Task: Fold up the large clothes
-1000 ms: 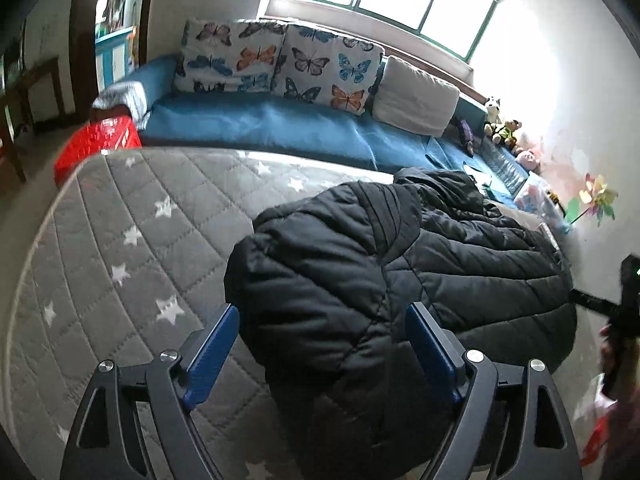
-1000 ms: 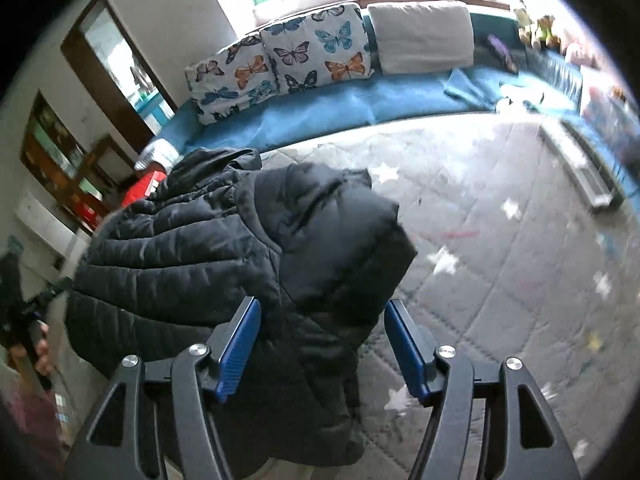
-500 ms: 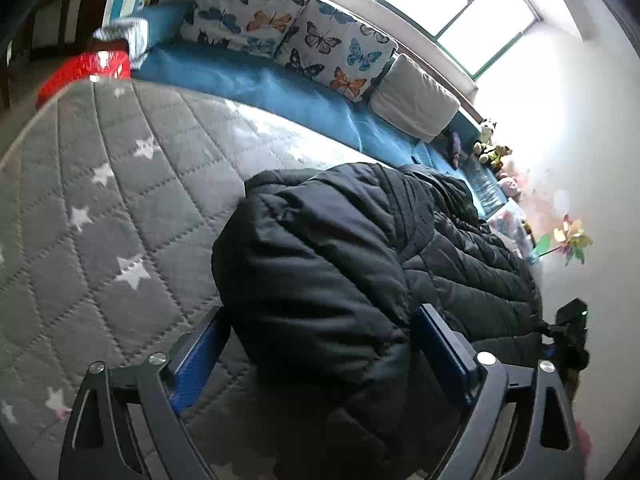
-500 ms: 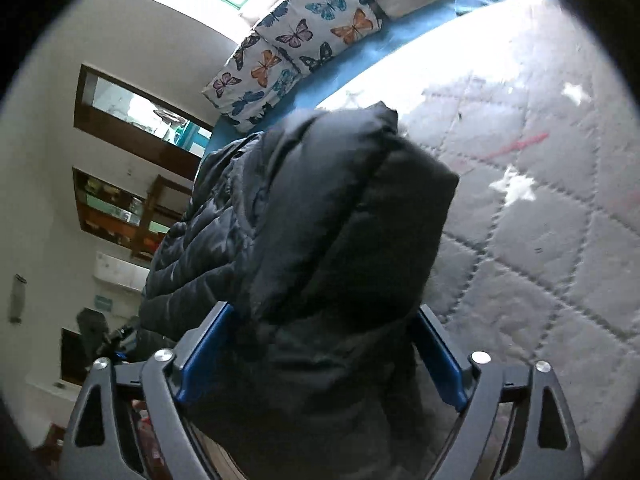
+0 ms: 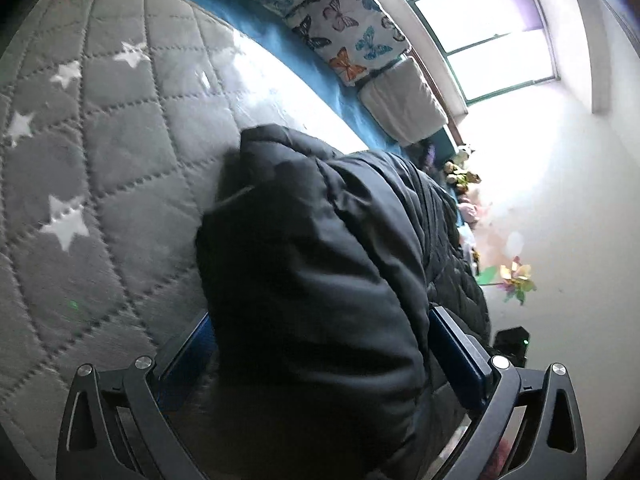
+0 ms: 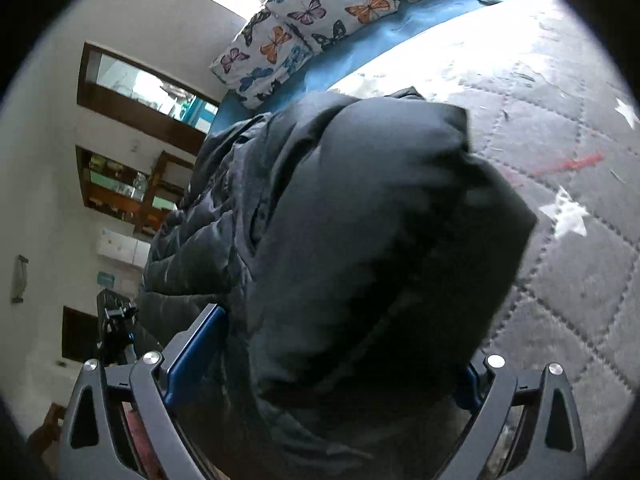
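A black puffer jacket [image 5: 320, 264] lies on a grey quilted mattress with white stars [image 5: 100, 160]. In the left wrist view its near left corner fills the space between my left gripper's [image 5: 320, 356] wide-open blue fingers [image 5: 460, 352]. In the right wrist view the jacket's near right corner [image 6: 360, 240] bulges between my right gripper's [image 6: 324, 360] wide-open blue fingers [image 6: 196, 356]. Neither pair of pads is pressed into the fabric. The jacket hides the near mattress edge in both views.
Butterfly-print pillows [image 5: 332, 28] and a white pillow [image 5: 404, 100] lean on a blue bench under the window behind the mattress. Soft toys [image 5: 460, 176] and a paper pinwheel [image 5: 514, 280] are at the far right. Shelves [image 6: 120, 196] stand along the left wall.
Both grippers have moved forward and down onto the jacket's near corners, so the fabric now sits deep between the open fingers. The fingers have stayed wide apart.
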Action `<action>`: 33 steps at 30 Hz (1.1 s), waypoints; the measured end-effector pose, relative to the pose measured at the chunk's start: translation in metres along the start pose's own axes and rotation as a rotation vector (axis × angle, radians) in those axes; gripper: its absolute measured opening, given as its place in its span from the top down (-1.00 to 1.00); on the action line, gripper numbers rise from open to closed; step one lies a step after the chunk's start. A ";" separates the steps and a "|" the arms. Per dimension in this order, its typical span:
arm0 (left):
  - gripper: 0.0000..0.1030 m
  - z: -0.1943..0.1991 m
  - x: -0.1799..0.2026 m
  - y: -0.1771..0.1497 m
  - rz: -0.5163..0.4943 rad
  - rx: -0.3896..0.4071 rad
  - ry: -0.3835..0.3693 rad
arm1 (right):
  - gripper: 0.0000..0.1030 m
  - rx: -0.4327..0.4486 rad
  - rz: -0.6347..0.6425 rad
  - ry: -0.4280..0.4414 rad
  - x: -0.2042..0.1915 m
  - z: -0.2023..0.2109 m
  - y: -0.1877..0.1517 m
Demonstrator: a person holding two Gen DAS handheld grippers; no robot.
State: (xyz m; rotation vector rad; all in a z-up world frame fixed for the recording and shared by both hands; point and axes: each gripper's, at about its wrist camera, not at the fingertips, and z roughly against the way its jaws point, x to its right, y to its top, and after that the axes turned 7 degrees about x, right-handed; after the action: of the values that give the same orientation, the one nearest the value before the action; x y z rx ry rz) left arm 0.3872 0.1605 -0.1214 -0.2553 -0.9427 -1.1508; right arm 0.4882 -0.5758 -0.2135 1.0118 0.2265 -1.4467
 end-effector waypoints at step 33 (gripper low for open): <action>-1.00 -0.024 0.033 -0.017 -0.072 -0.088 0.028 | -1.00 -0.122 0.105 0.080 -0.011 -0.004 -0.002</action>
State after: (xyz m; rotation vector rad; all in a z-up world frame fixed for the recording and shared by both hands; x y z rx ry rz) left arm 0.3873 0.1165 -0.1162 -0.2773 -0.8837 -1.2614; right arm 0.4863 -0.5644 -0.2092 0.9688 0.3115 -1.2833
